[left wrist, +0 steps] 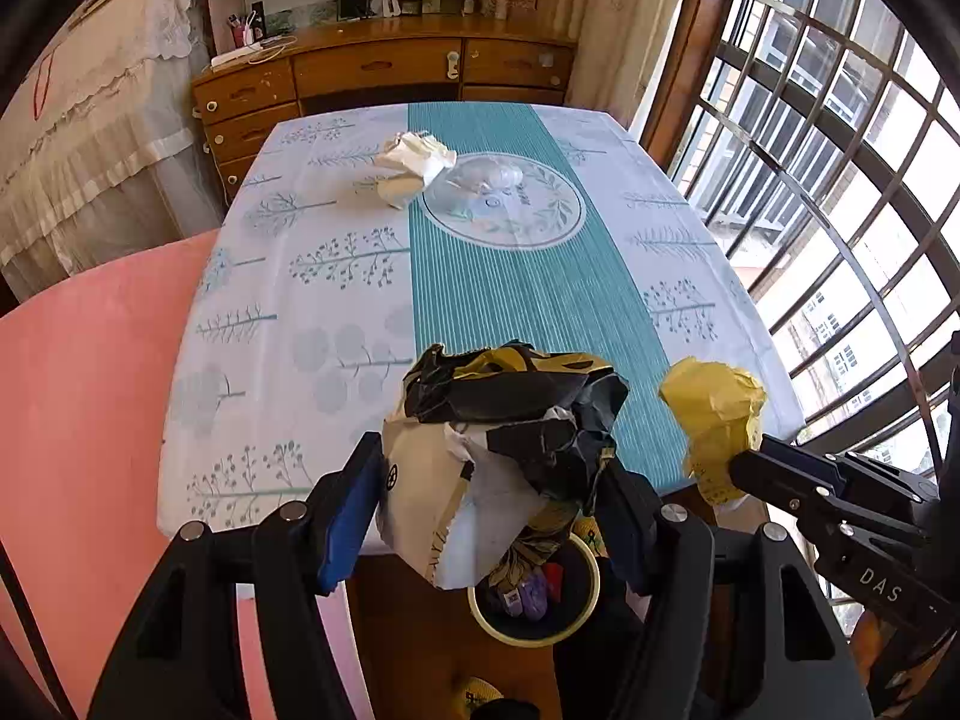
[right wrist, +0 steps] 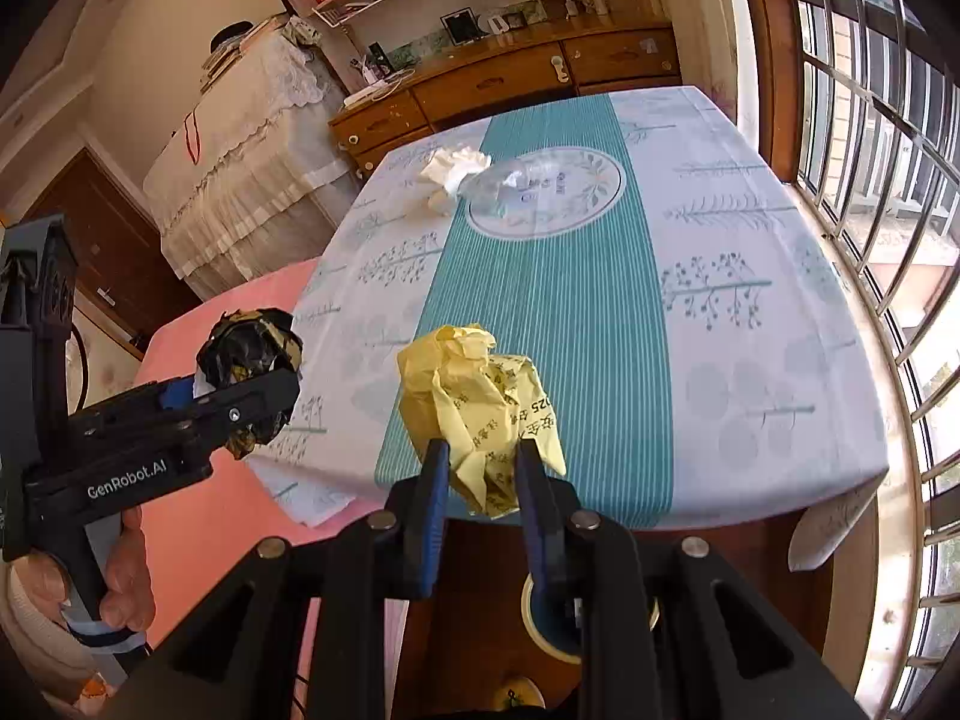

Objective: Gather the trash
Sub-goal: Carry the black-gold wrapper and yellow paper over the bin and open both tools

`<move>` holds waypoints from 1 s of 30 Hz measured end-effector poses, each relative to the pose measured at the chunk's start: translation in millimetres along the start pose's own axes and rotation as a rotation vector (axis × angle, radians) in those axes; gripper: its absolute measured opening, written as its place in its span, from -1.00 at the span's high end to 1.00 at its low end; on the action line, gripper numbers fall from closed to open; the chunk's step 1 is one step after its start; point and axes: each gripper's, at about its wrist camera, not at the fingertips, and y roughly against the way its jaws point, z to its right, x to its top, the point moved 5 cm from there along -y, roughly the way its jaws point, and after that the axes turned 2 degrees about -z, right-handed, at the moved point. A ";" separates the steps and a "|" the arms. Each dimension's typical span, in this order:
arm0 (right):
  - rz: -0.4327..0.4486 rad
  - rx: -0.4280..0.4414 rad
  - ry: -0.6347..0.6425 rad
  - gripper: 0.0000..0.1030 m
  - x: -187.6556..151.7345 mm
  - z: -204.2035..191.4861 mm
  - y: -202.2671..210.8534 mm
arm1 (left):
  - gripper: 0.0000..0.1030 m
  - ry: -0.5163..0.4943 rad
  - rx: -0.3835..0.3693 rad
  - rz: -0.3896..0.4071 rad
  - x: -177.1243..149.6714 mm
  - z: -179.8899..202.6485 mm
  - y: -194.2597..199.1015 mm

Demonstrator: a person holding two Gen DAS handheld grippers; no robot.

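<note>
My left gripper (left wrist: 489, 480) is shut on a crumpled black, gold and white wrapper (left wrist: 504, 438), held past the table's near edge above a round trash bin (left wrist: 591, 597) on the floor. My right gripper (right wrist: 480, 468) is shut on a crumpled yellow paper (right wrist: 480, 402), held over the near edge; the bin (right wrist: 531, 612) shows below it. The yellow paper (left wrist: 717, 420) and right gripper (left wrist: 744, 471) show at the right of the left wrist view. The wrapper (right wrist: 252, 360) and left gripper (right wrist: 264, 387) show at the left of the right wrist view. A crumpled white paper (left wrist: 414, 165) and a clear plastic bottle (left wrist: 480, 180) lie at the table's far end.
The table (left wrist: 336, 324) has a blue and teal patterned cloth. A pink chair (left wrist: 90, 390) stands at its left. A wooden dresser (left wrist: 384, 72) is behind the table, a barred window (left wrist: 840, 180) to the right. The bin holds some trash.
</note>
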 end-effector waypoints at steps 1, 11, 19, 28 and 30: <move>-0.012 -0.007 0.002 0.56 -12.3 -3.7 1.5 | -0.24 -0.006 -0.005 -0.007 -9.5 0.6 2.0; -0.180 -0.041 -0.038 0.56 -98.0 1.1 -4.2 | -0.24 -0.034 -0.037 -0.156 -92.0 24.9 -14.2; -0.309 -0.061 -0.083 0.56 -144.3 44.6 -58.9 | -0.26 0.021 -0.056 -0.246 -143.0 46.8 -73.0; -0.421 -0.077 -0.196 0.56 -216.5 125.2 -183.0 | -0.28 0.083 -0.022 -0.336 -218.3 60.2 -211.1; -0.427 -0.081 -0.228 0.55 -230.8 142.4 -207.6 | -0.29 0.104 -0.018 -0.349 -232.9 57.5 -242.6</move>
